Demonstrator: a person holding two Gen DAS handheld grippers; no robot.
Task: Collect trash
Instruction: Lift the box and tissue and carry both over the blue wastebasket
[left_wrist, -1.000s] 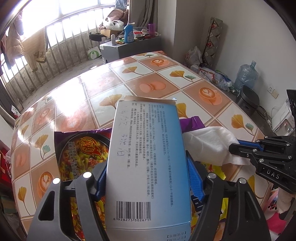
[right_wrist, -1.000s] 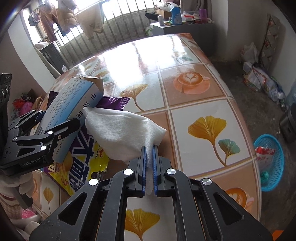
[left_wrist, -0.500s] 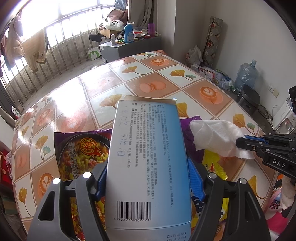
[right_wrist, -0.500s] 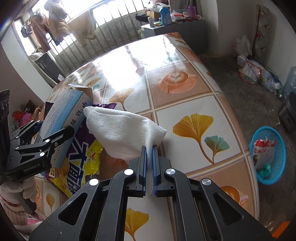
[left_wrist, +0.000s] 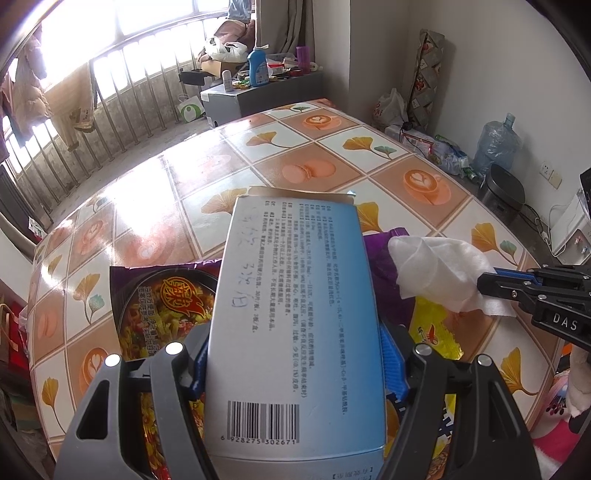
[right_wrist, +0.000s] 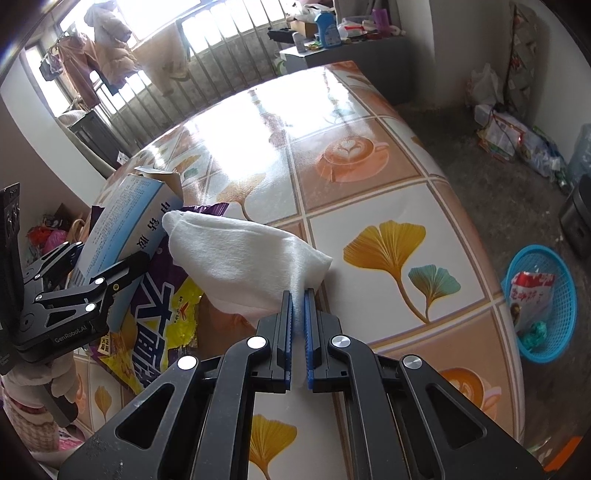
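1. Spreading across both views, the table (right_wrist: 406, 206) with its ginkgo-leaf cloth carries what litter is left; beyond its right edge, down on the floor, we see a blue basket (right_wrist: 565, 295) already holding some wrappers.
2. We hold the blue-and-white carton (left_wrist: 295, 332) in the left tongs (left_wrist: 295, 363), clamped across its width, its long axis running straight ahead along the fingers and its torn end far from us.
3. Under the carton, a purple-and-yellow noodle wrapper (right_wrist: 162, 306) lies flat on the table, not yet picked up.
4. We pinch the white tissue (right_wrist: 243, 266) by one corner in the right tongs (right_wrist: 298, 328), jaws nearly together on it, the rest trailing left toward the carton.
5. We judge the basket the likely target: it lies right of and below the right tongs, so that hand is nearer.
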